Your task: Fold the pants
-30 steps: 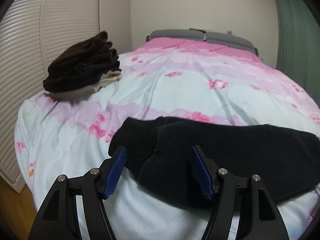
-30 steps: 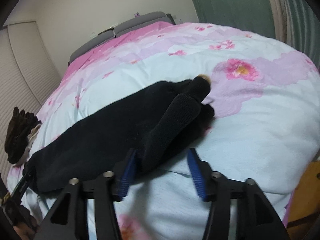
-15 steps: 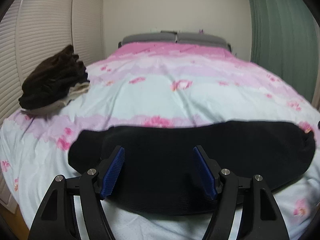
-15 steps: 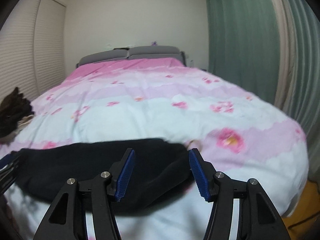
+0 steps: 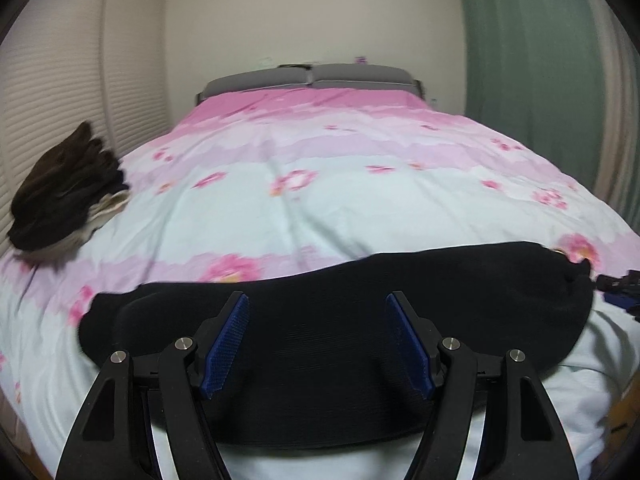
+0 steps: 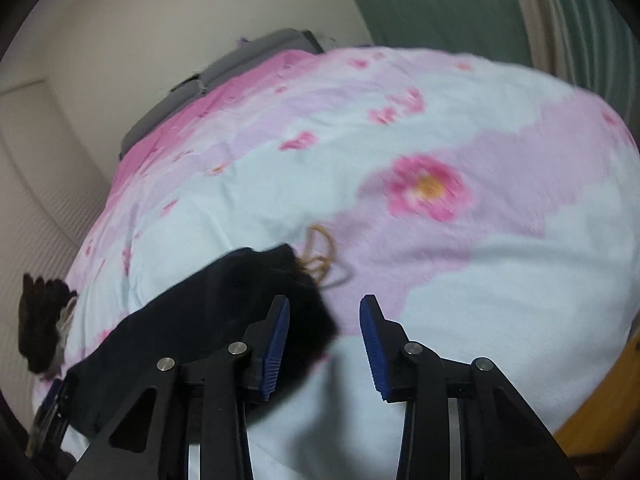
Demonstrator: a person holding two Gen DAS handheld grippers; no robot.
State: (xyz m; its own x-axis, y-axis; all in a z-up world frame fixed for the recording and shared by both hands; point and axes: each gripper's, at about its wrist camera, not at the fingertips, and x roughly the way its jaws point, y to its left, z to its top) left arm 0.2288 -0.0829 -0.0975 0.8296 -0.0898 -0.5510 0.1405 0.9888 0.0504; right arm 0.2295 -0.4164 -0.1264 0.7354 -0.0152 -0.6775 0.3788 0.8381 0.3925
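Note:
The black pants (image 5: 328, 344) lie folded in a long strip across the near edge of the bed. My left gripper (image 5: 318, 312) is open and empty, hovering over the middle of the strip. My right gripper (image 6: 325, 314) is open and empty, just past the right end of the pants (image 6: 208, 312), where a tan drawstring (image 6: 320, 256) loops out onto the cover. The right gripper's tip shows at the far right edge of the left wrist view (image 5: 622, 288).
The bed has a pink and pale blue flowered cover (image 5: 320, 184). A pile of dark folded clothes (image 5: 64, 196) sits at its left edge by the slatted closet doors (image 5: 52, 100). Green curtains (image 5: 532, 60) hang on the right. Grey pillows (image 5: 312, 76) lie at the head.
Both grippers let go of the pants and drew back. The left one shifted right over the middle of the strip; the right one tilted and moved to the pants' right end.

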